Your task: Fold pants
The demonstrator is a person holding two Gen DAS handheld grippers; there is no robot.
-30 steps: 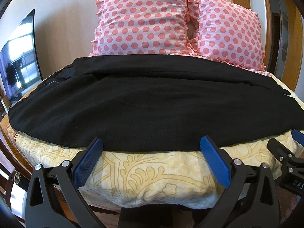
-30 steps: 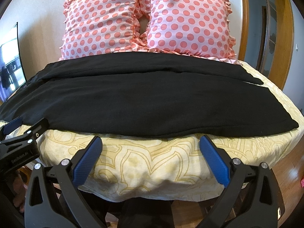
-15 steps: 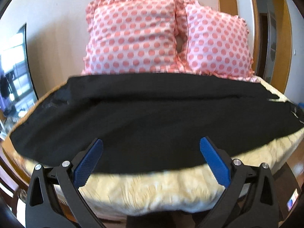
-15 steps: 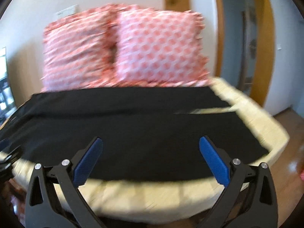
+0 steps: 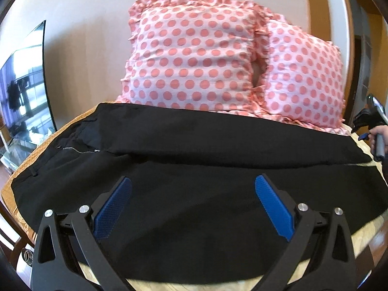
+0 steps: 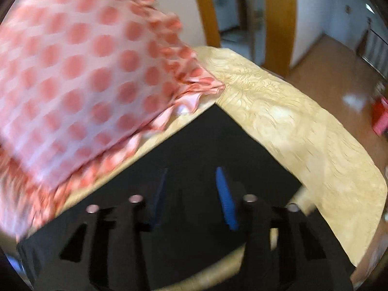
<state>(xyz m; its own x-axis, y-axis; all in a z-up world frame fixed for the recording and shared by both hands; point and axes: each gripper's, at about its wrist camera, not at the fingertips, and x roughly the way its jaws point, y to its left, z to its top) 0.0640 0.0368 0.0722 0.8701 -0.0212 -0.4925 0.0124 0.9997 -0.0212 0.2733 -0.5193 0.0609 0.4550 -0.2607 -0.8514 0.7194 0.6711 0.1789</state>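
Black pants lie spread across the bed, waist and zipper at the left, legs running right. My left gripper is wide open, hovering above the near leg. My right gripper has its blue pads partly closed with a gap between them, over the leg ends at the bed's far right; the view is blurred. It also shows at the right edge of the left wrist view.
Two pink polka-dot pillows lean against the wall behind the pants. The cream patterned bedspread shows past the pant hems. A TV stands at the left. A wooden doorway and floor lie at the right.
My left gripper moved forward over the pants. My right gripper swung far right to the leg ends, and its jaws narrowed.
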